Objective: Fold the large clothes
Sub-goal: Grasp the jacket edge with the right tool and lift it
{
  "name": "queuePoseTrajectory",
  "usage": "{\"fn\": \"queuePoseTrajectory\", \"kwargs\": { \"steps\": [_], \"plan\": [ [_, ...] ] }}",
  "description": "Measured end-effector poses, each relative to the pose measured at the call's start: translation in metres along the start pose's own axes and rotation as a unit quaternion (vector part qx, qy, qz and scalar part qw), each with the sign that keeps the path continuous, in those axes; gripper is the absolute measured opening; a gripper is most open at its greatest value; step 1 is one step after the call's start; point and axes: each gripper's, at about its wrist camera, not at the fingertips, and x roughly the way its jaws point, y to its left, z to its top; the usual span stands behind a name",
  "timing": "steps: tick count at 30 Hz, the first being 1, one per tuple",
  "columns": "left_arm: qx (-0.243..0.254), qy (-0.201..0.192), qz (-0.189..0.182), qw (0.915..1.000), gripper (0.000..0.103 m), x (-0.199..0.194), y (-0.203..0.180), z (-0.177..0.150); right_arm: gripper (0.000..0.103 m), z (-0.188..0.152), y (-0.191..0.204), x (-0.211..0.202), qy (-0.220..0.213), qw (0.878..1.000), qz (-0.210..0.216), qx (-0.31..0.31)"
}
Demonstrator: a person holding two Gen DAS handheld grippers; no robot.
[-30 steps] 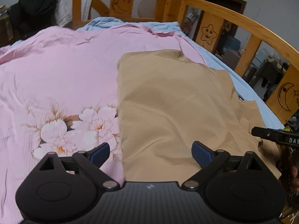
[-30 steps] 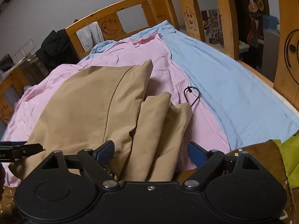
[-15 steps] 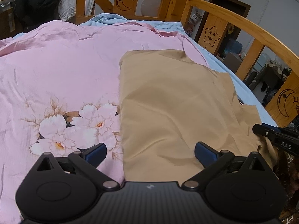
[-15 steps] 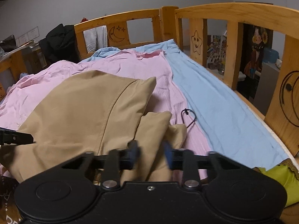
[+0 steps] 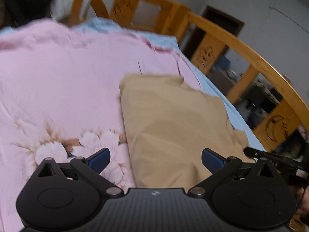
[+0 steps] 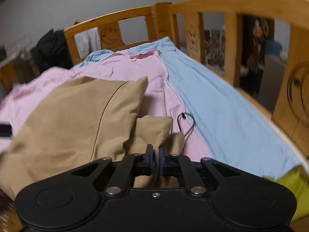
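Note:
A tan garment (image 5: 170, 127) lies folded flat on the pink flowered bedspread (image 5: 58, 89). My left gripper (image 5: 155, 159) hovers open over the garment's near left edge, with nothing between its blue pads. In the right wrist view the same tan garment (image 6: 77, 116) shows its long body and a narrower folded part (image 6: 152, 129) beside it. My right gripper (image 6: 156, 155) is shut on the near end of that narrower part. The right gripper's black body (image 5: 274, 160) shows at the right edge of the left wrist view.
A wooden bed rail (image 5: 241, 44) with carved moon and star cutouts runs along the far and right sides. A light blue sheet (image 6: 222, 108) covers the right strip of the bed. A black hanger hook (image 6: 186, 123) lies beside the garment. Dark clothes (image 6: 50, 52) hang over the far rail.
My right gripper's jaws have closed from wide open onto the tan fabric's narrower folded part. My left gripper has shifted sideways over the bed, and the view is now blurred.

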Motion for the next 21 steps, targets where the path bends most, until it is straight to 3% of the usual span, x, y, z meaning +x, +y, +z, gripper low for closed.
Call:
{"fn": "queuePoseTrajectory", "kwargs": {
  "steps": [3,5,15,19,21],
  "plan": [
    [-0.012,0.037,-0.037,0.9985,0.102,0.012,0.023,0.003,0.047,0.000,-0.013,-0.006,0.008,0.999,0.031,0.038],
    [-0.011,0.054,-0.047,0.9974,0.102,0.021,0.032,0.005,0.078,0.000,-0.020,-0.011,0.009,0.997,0.051,0.062],
    [-0.030,0.084,-0.085,0.9924,0.103,0.053,0.046,0.013,0.088,-0.002,-0.030,0.010,0.070,0.980,0.123,0.142],
    [-0.032,0.096,-0.090,0.9908,0.103,0.068,0.042,0.019,0.089,0.002,-0.021,0.019,0.085,0.979,0.128,0.137],
    [-0.006,0.105,-0.082,0.9910,0.098,0.075,0.032,0.022,0.087,0.003,-0.013,0.022,0.093,0.981,0.123,0.118]
  ]
}}
